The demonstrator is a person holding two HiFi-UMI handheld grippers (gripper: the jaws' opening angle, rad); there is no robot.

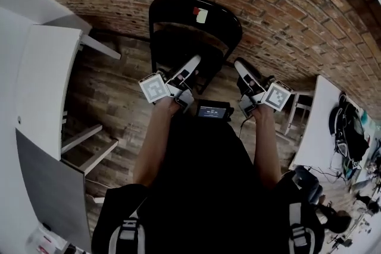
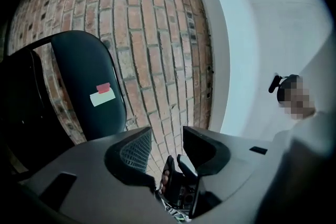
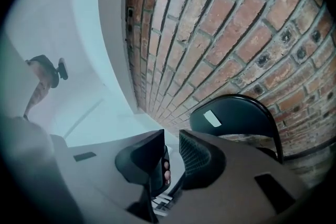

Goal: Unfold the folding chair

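Note:
A black folding chair [image 1: 193, 33] stands against the brick wall ahead of me, with a red and white sticker [image 1: 200, 15] on its backrest. From here I cannot tell how its seat lies. My left gripper [image 1: 191, 63] hangs just in front of the chair's lower left, jaws open and empty. My right gripper [image 1: 241, 67] is level with it, off the chair's right side, jaws slightly apart with nothing between them. The left gripper view has the backrest [image 2: 86, 81] up left of the left gripper [image 2: 167, 136]. The right gripper view has the backrest [image 3: 236, 115] to the right of the right gripper [image 3: 171, 139].
A white desk [image 1: 41, 74] with a grey panel stands at the left. Another white table [image 1: 315, 122] stands at the right, with bags and cables beyond it. The brick wall [image 1: 286, 3] closes off the far side. The floor [image 1: 113, 92] is wooden planks. A small screen device [image 1: 214, 110] hangs at the person's chest.

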